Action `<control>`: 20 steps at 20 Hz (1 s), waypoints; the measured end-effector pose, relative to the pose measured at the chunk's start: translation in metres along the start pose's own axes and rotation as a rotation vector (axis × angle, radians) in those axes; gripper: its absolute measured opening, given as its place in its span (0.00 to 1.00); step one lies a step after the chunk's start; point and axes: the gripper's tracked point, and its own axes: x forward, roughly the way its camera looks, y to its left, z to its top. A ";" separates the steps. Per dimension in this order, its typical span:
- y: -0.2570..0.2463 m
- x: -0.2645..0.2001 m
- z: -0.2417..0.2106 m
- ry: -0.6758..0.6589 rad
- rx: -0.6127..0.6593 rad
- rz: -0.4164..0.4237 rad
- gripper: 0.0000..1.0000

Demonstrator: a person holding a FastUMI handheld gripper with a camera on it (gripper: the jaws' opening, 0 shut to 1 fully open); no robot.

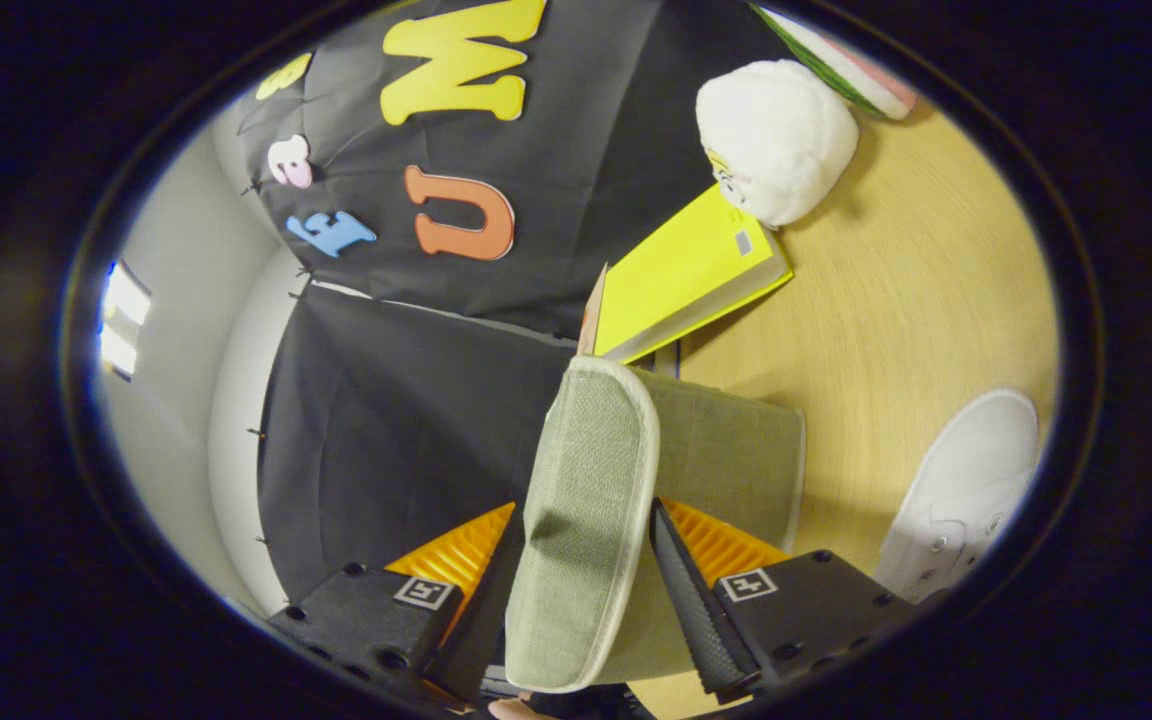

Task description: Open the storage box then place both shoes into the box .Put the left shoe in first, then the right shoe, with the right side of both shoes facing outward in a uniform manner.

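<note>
Storage box lid (586,520), a flap of green-grey fabric with pale piping, sits right between my tongs (581,610), and both fingers press on it from either side, so I read the tongs as clenched on the flap. I see the lid raised and tilted away from the storage box (736,460), whose green cloth body lies just beyond the fingers and rests on the wooden desk (916,290). Whether the box's inside is open to view I cannot tell from here, since the flap covers it.

Off to one side of the tongs, near the box but apart from it, I see a white shoe (966,500) with metal eyelets, lying on the desk. Beyond the box, a yellow book (686,275) lies flat, its corner close to the top edge of the lid. A white plush toy (776,135) rests against the far end of the book, and a watermelon-patterned cushion (841,65) shows just behind it. The second shoe I cannot make out.
</note>
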 end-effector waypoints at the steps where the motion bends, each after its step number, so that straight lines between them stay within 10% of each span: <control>1: 0.004 -0.001 0.000 0.003 0.008 0.018 0.79; 13: 0.030 -0.027 -0.004 -0.067 -0.121 -0.125 0.18; 20: 0.103 -0.027 -0.004 -0.101 -0.217 -0.146 0.07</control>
